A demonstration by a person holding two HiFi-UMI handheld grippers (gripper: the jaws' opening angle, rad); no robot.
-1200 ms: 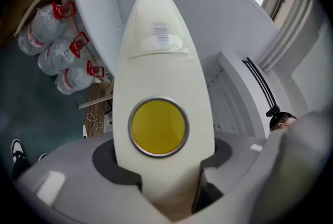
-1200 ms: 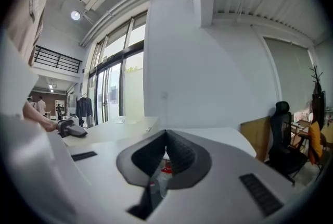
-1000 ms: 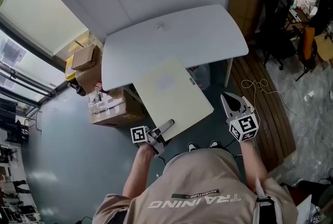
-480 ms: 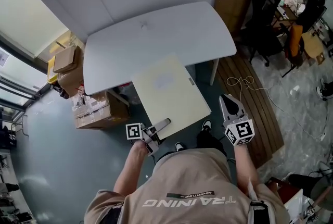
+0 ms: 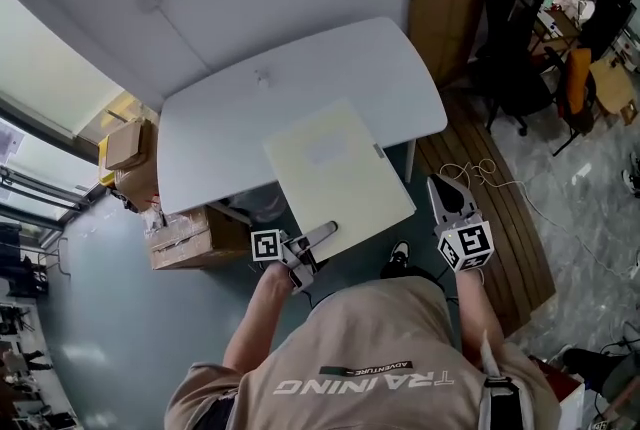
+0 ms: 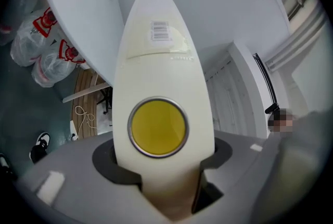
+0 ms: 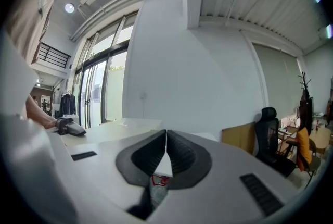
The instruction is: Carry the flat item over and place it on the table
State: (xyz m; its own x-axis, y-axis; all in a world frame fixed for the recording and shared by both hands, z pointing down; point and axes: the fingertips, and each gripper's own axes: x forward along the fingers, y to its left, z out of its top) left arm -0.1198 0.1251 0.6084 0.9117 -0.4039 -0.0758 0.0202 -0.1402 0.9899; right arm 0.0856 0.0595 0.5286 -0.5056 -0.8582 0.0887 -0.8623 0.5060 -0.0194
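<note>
The left tongs (image 5: 312,243) are clenched on the near edge of the flat board (image 5: 338,163). They bite it at one spot only, close to a corner. The right tongs (image 5: 446,193) are squeezed shut with nothing in them. They hang off to the side, well apart from the board.

The board is pale and thin and lies about level. Its far part is over the white table (image 5: 230,123). Its near part sticks out past the table's edge. I cannot tell if it touches the table top.

I think the job is almost at the putting-down part. To do it well, hold the board level so the far end does not dip and bump the table. Push it on until most of it is over the top. Lower it softly, then let go. One small grip can let the board swing, so go slow.
</note>
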